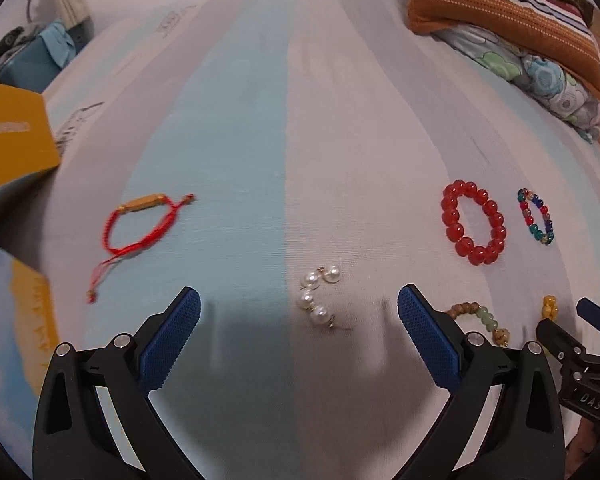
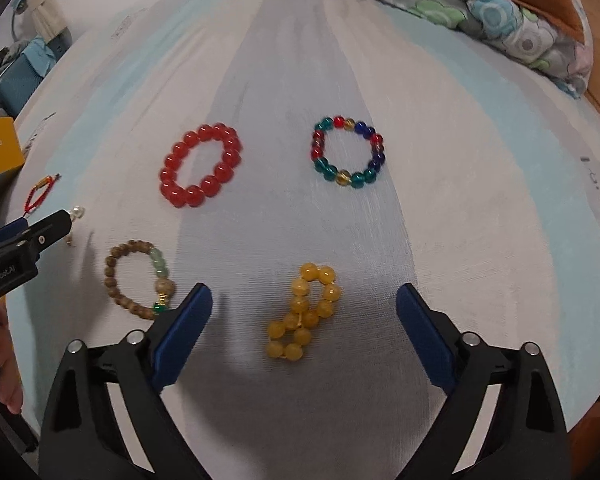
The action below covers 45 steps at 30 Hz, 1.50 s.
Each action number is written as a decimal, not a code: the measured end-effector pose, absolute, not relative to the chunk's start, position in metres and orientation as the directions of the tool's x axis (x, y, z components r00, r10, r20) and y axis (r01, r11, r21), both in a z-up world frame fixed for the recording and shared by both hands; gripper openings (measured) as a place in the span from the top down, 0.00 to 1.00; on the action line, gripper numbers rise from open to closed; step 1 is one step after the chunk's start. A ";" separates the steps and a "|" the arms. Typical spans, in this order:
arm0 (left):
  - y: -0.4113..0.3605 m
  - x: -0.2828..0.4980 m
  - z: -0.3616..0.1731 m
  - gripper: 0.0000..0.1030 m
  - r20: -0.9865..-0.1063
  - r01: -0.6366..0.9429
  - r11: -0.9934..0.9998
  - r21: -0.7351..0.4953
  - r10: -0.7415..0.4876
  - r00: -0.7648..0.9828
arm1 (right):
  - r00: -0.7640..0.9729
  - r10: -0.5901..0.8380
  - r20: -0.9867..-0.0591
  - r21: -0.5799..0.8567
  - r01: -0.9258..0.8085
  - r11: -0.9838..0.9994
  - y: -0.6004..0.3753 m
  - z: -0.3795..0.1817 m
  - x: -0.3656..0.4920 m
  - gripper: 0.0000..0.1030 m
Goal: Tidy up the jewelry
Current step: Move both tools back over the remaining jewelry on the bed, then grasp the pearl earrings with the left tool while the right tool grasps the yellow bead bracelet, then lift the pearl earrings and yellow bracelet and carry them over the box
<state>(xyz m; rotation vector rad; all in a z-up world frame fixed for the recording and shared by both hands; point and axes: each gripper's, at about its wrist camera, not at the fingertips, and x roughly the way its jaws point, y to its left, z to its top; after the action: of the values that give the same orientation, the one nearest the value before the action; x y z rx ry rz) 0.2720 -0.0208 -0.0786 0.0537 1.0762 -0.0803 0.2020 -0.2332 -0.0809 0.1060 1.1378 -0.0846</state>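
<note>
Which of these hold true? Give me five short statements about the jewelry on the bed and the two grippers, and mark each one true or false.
1. The left gripper has its jaws spread, with the pearl piece lying between and ahead of them. True.
2. The right gripper is clamped on the yellow bead bracelet. False: its jaws stand open on either side, and the pads do not touch it.
3. The red bead bracelet lies beside the multicoloured bead bracelet, apart from it. True.
4. The red cord bracelet is looped through the wooden bead bracelet. False: they lie far apart on the sheet.
5. The yellow bead bracelet lies in a neat open ring. False: it is bunched and folded on itself.
</note>
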 end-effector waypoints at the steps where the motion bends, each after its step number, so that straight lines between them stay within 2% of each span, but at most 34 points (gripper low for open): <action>1: -0.022 0.275 -0.083 0.06 -0.883 0.100 0.995 0.003 -0.044 0.466 | 0.415 -0.013 -0.910 0.044 0.129 0.991 -0.234 -0.084 0.203 0.18; 10: -0.026 0.288 -0.102 0.07 -0.885 0.115 0.993 0.018 -0.038 0.463 | 0.409 -0.034 -0.912 0.018 0.121 0.993 -0.228 -0.096 0.201 0.38; 14: -0.027 0.286 -0.104 0.14 -0.889 0.125 0.992 0.031 -0.030 0.457 | 0.411 -0.030 -0.911 0.019 0.116 0.993 -0.226 -0.096 0.200 0.49; 16: -0.025 0.283 -0.102 0.21 -0.891 0.128 0.992 0.023 -0.038 0.452 | 0.410 -0.032 -0.911 0.017 0.115 0.993 -0.225 -0.096 0.199 0.53; 21: -0.020 0.279 -0.099 0.48 -0.892 0.126 0.992 0.002 -0.055 0.448 | 0.408 -0.045 -0.912 0.003 0.115 0.993 -0.223 -0.094 0.197 0.69; 25: -0.021 0.278 -0.097 0.65 -0.891 0.133 0.991 0.001 -0.060 0.450 | 0.410 -0.052 -0.911 -0.006 0.111 0.994 -0.222 -0.093 0.197 0.78; 27: -0.021 0.277 -0.096 0.78 -0.891 0.136 0.991 0.006 -0.057 0.450 | 0.411 -0.050 -0.910 -0.003 0.114 0.993 -0.224 -0.093 0.199 0.81; 34: -0.014 0.275 -0.092 0.78 -0.890 0.136 0.991 -0.018 -0.078 0.450 | 0.420 -0.048 -0.906 0.006 0.127 0.992 -0.224 -0.093 0.197 0.82; 35: -0.014 0.274 -0.092 0.78 -0.889 0.136 0.990 -0.021 -0.080 0.450 | 0.422 -0.047 -0.905 0.009 0.129 0.992 -0.224 -0.092 0.197 0.83; 36: -0.013 0.273 -0.091 0.78 -0.889 0.137 0.990 -0.022 -0.082 0.451 | 0.423 -0.043 -0.905 0.014 0.129 0.991 -0.224 -0.091 0.197 0.91; 45: -0.009 0.270 -0.087 0.79 -0.886 0.147 0.989 -0.030 -0.094 0.453 | 0.433 -0.040 -0.901 0.019 0.132 0.991 -0.226 -0.088 0.198 0.91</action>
<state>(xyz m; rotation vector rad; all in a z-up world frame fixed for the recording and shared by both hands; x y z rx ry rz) 0.2704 -0.0095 -0.0869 0.0541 1.0901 -0.1492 0.1983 -0.2263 -0.0877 0.0918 1.1185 -0.1077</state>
